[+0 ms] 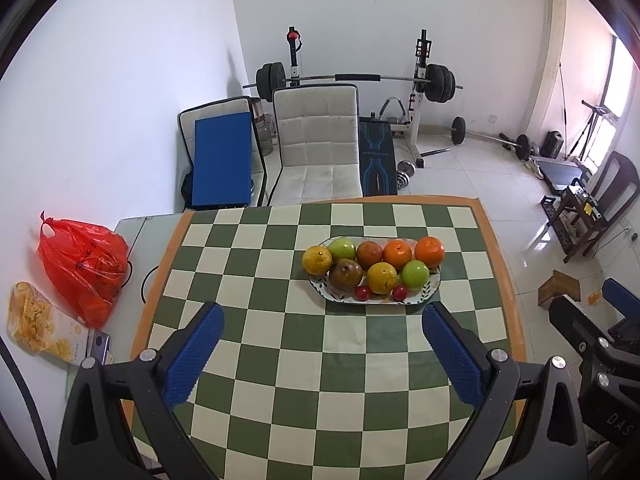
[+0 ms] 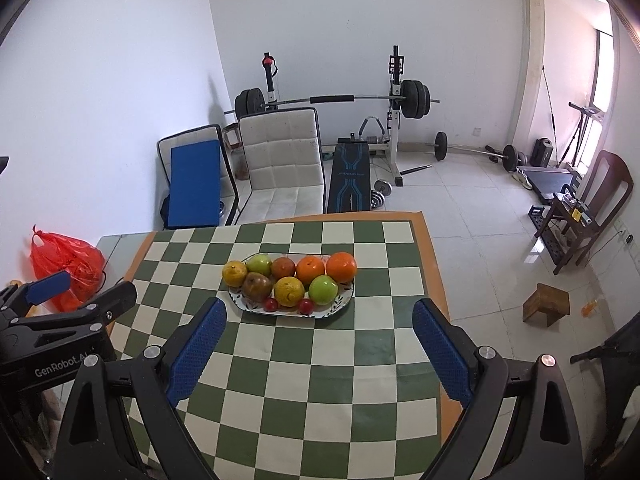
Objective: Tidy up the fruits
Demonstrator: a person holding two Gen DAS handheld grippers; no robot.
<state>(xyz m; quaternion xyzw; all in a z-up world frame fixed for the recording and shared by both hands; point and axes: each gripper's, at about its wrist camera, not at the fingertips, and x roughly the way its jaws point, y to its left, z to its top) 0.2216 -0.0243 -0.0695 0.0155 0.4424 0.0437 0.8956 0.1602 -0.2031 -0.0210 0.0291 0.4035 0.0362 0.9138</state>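
An oval patterned plate (image 1: 433,284) (image 2: 347,299) rests on the green-and-white checkered cloth (image 1: 304,352) (image 2: 320,364) and holds several fruits. Among them are two oranges (image 1: 429,251) (image 2: 341,266), green apples (image 1: 415,274) (image 2: 323,289), yellow citrus (image 1: 382,277) (image 2: 289,291), a brown pear (image 1: 345,274) (image 2: 257,285) and small red fruits (image 1: 363,293) (image 2: 305,306). My left gripper (image 1: 322,326) hovers open, short of the plate, with nothing between its blue pads (image 1: 200,348). My right gripper (image 2: 319,322) is open too, just before the plate's near rim. The left gripper's body (image 2: 60,320) shows at the left of the right wrist view.
A red plastic bag (image 1: 86,268) (image 2: 68,268) and a snack packet (image 1: 44,324) lie left of the cloth. A white chair (image 1: 320,144) (image 2: 282,164) stands behind the table, with a barbell rack (image 1: 356,80) beyond. Tiled floor and a small wooden stool (image 2: 546,304) are to the right.
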